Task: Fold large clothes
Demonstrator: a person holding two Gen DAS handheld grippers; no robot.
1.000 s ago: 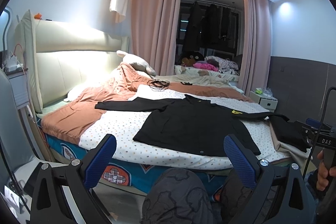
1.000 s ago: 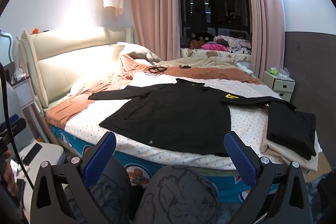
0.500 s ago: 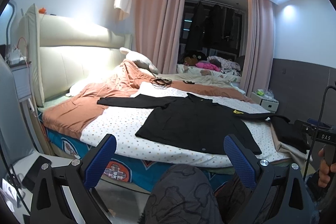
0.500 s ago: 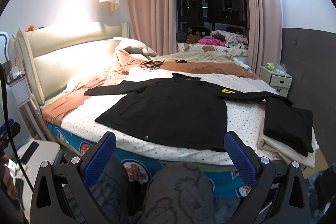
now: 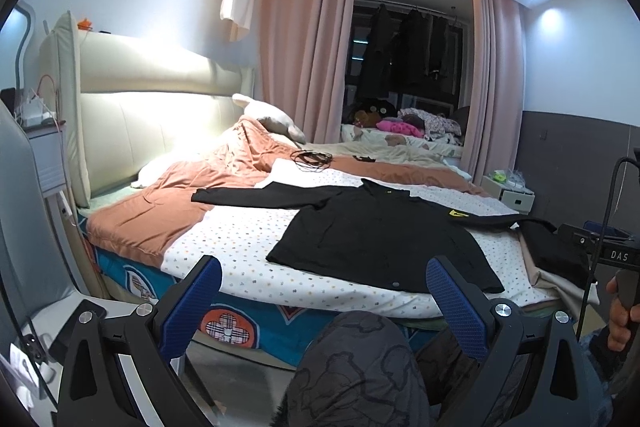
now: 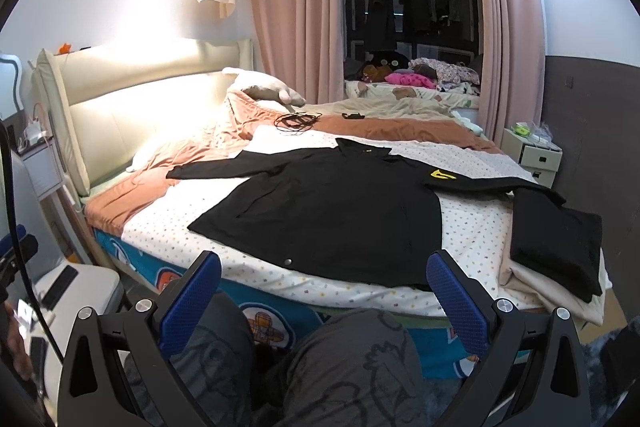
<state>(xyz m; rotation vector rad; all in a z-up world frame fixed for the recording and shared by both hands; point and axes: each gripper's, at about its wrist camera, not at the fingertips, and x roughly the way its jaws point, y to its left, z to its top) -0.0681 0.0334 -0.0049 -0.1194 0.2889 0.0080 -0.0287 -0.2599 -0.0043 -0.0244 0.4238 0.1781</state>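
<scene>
My left gripper and right gripper both gaped empty, short of the bed. The black jacket lay flat mid-frame. I judged pinching one layer only could drag it crooked over the folded pile at right.
</scene>
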